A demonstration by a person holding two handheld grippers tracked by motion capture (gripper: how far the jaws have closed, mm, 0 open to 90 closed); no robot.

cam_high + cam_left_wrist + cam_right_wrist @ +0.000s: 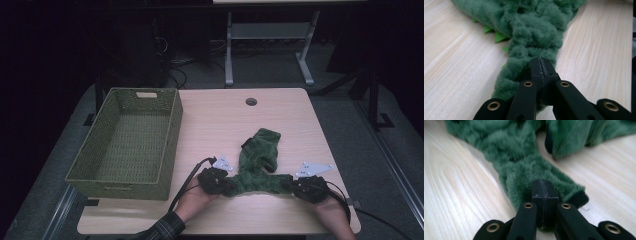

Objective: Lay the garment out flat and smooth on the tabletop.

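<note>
A fuzzy dark green garment (257, 165) lies on the light wooden table (280, 110), its body toward the middle and two ends stretched toward the front. My left gripper (224, 184) is shut on the left end of the garment (534, 37), jaws pressed together with green fur around them. My right gripper (292, 184) is shut on the right end of the garment (524, 165), which finishes in a black cuff (579, 198). Small bright green points (499, 37) stick out along the garment's edge in the left gripper view.
A green woven basket (170, 135) stands on the table's left side, overhanging the left edge. A round cable hole (251, 101) sits near the far edge. Beyond the table are white desk legs (229, 50) and dark floor. Cables (187, 182) trail from both grippers.
</note>
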